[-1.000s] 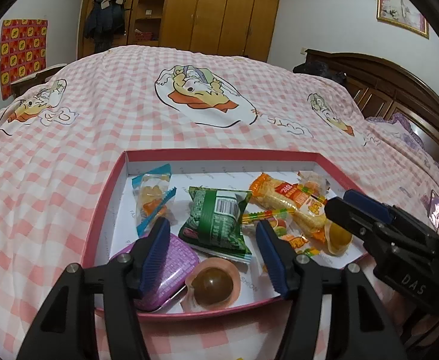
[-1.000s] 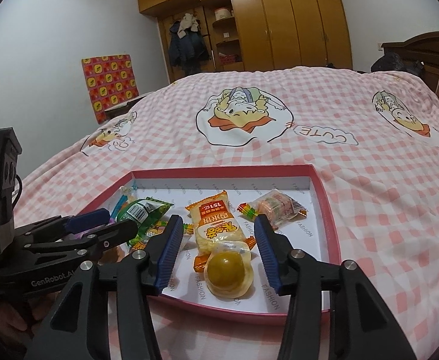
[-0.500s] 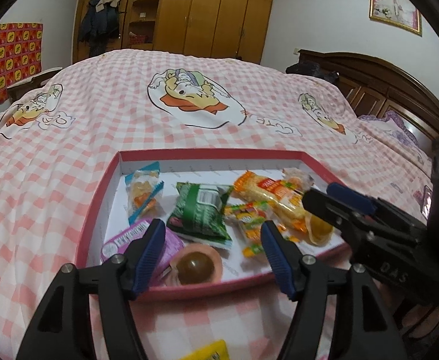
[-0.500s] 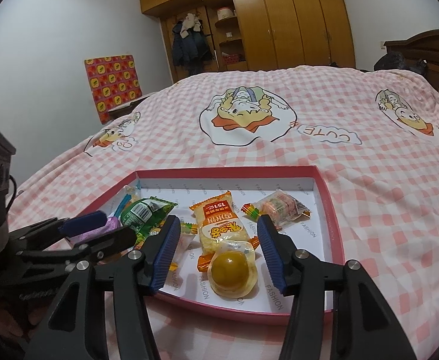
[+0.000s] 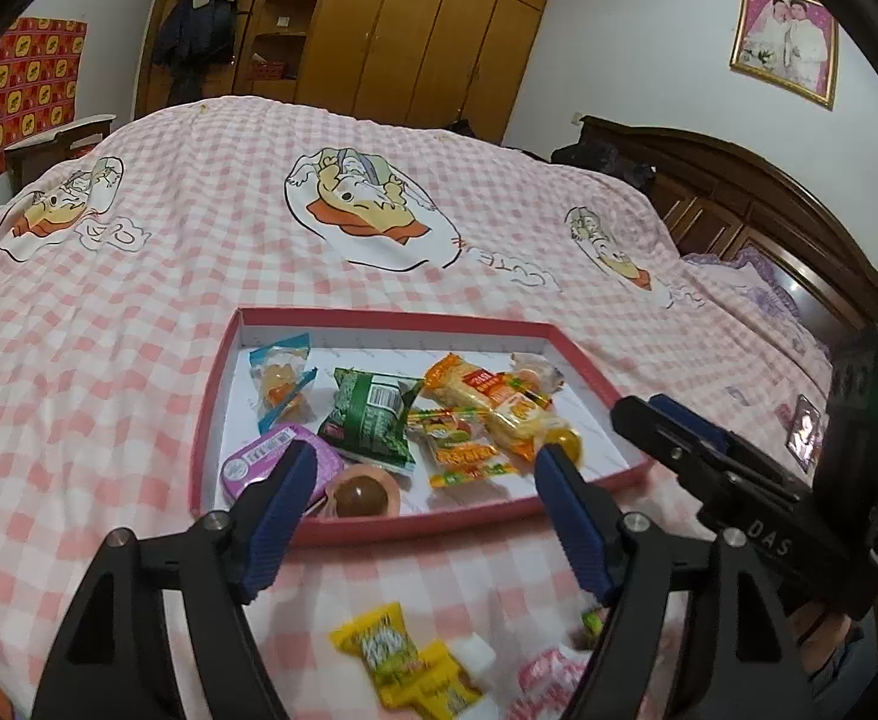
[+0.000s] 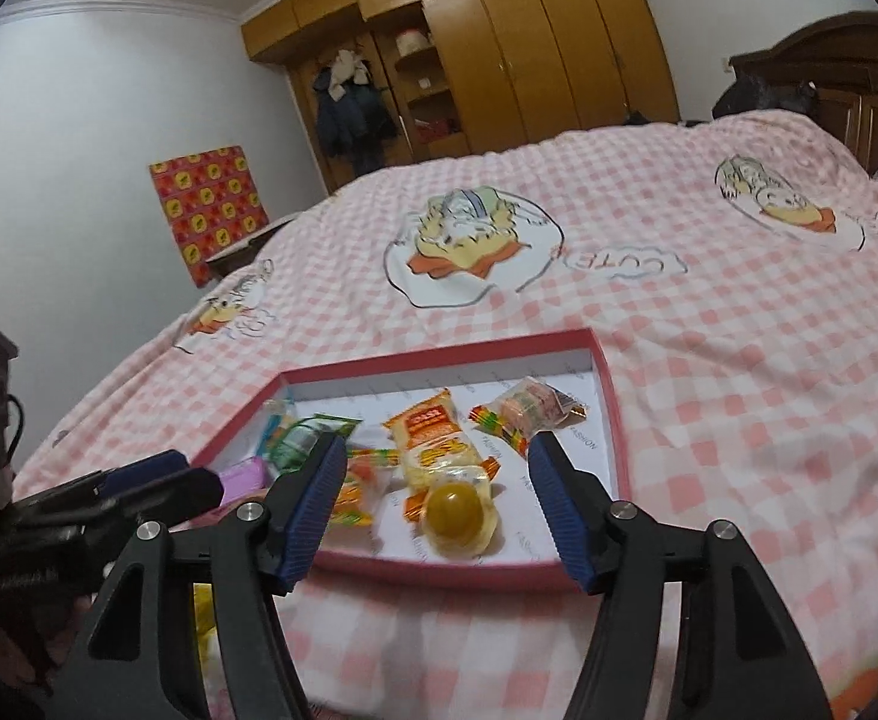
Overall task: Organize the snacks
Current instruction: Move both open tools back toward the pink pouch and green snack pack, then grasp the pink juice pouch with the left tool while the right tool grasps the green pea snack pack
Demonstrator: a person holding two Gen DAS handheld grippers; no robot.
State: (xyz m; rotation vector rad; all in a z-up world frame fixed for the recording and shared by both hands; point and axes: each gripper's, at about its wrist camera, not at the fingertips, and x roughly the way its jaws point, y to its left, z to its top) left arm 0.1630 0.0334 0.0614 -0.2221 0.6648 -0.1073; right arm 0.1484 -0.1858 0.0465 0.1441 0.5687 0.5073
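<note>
Here, a shallow red-rimmed cardboard tray (image 5: 372,531) with a white printed floor lies on a bed covered in a soft pink-and-white checked quilt (image 5: 138,276) with cartoon prints. Most of the snacks sit inside it. A crinkly green foil packet (image 5: 372,420) lies near the middle, with a clear blue-edged candy wrapper (image 5: 279,384) to its left and a rounded purple tin-like pack (image 5: 270,459) at the front left corner. Just beside the purple pack rests a round brown jelly cup (image 5: 360,495). An orange-and-yellow plastic cracker packet (image 6: 435,444) stretches toward the near rim, and a glossy yellow jelly cup (image 6: 460,513) touches its near end. A clear twisted wrapper holding a pinkish biscuit (image 6: 529,411) lies by the right wall.

The left gripper (image 5: 426,492) hangs over the tray's near rim, its ribbed blue pads wide apart and holding nothing. The right gripper (image 6: 432,492) is likewise spread wide and empty, framing the yellow jelly cup from above the near rim.

Outside the tray, on the quilt near the bed's edge, lie a bright yellow packet (image 5: 402,660) and a blurred pink-and-white wrapper (image 5: 550,681). A wooden wardrobe (image 5: 414,36) stands beyond the bed, and a dark carved headboard (image 5: 757,204) runs along the right.
</note>
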